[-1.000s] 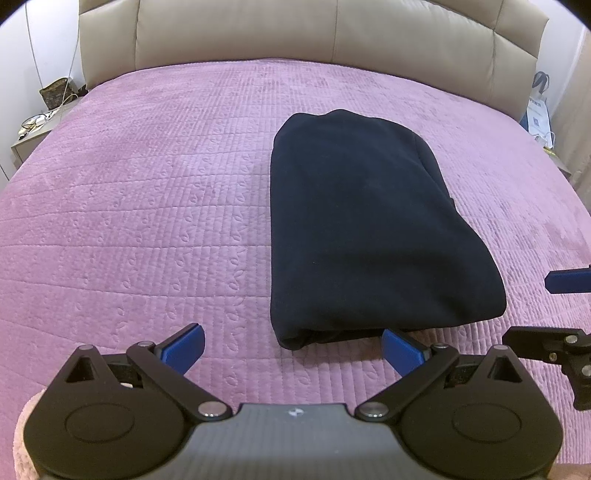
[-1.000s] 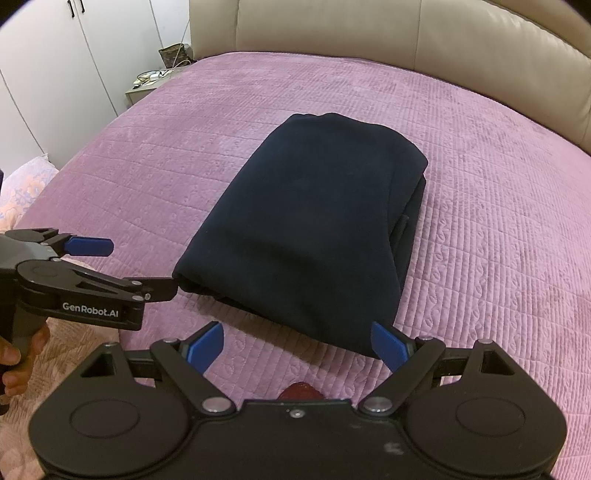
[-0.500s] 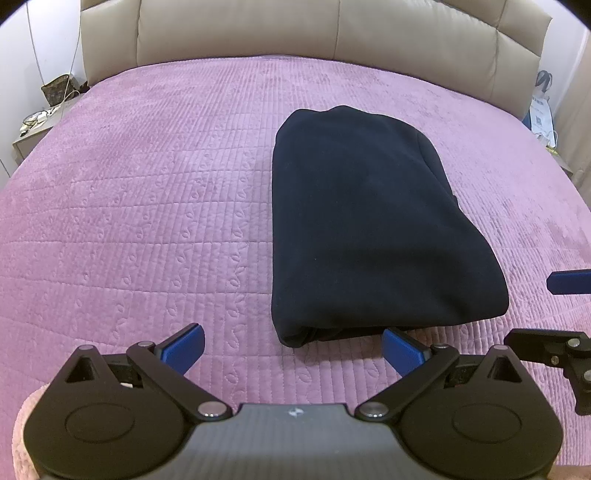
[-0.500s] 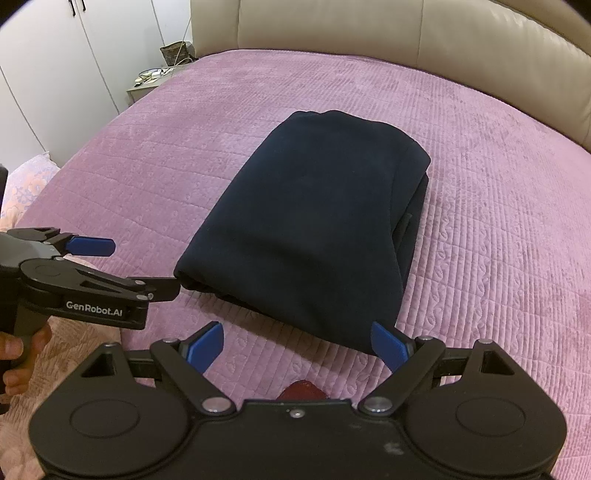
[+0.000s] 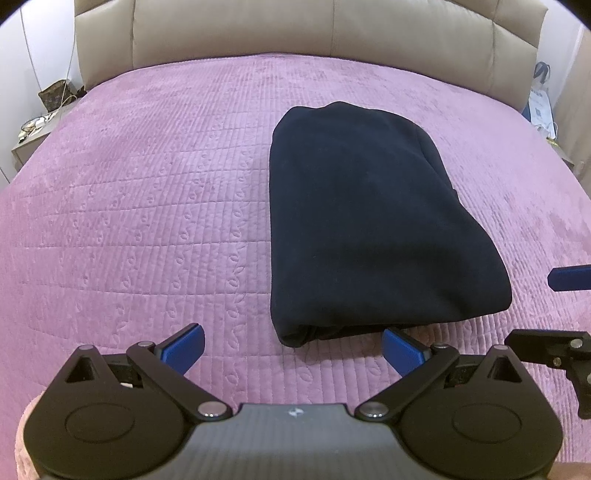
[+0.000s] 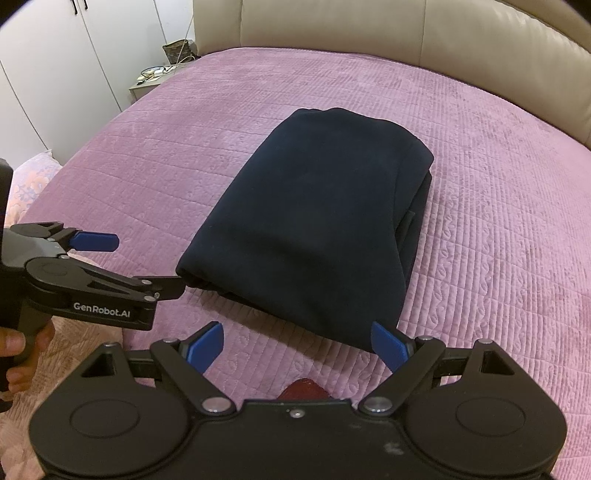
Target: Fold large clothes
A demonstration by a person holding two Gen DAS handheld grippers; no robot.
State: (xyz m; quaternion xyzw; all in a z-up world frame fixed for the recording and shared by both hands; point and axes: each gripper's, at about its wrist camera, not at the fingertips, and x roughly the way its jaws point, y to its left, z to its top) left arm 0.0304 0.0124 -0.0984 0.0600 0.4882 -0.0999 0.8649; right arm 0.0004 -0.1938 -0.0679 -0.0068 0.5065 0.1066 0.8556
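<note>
A: Where does the dark navy garment (image 5: 369, 221) lie?

B: Folded into a thick rectangle on the purple quilted bedspread (image 5: 147, 221); in the left wrist view it sits right of centre, its near folded edge low in the frame; in the right wrist view it runs through the middle, its layered side edges showing at the right.

A: And the left tool (image 5: 293, 345)?

B: Its 2 blue-padded fingers stand wide apart, holding nothing; the right-hand pad (image 5: 402, 349) sits just in front of the garment's near edge, the other over bare bedspread; in the right wrist view this tool shows at the left edge, gripped by a hand (image 6: 18, 350), its tip close to the garment's near left corner.

A: The right tool (image 6: 295, 345)?

B: Also spread wide and empty; its right-hand pad (image 6: 388, 343) lies just beside the garment's near corner; whether it touches cannot be told.

A: Beyond the bed?

B: A beige padded headboard (image 5: 295, 33) across the top; a small nightstand (image 6: 147, 83) with clutter at the upper left; white wardrobe doors (image 6: 55, 55) beside it.
</note>
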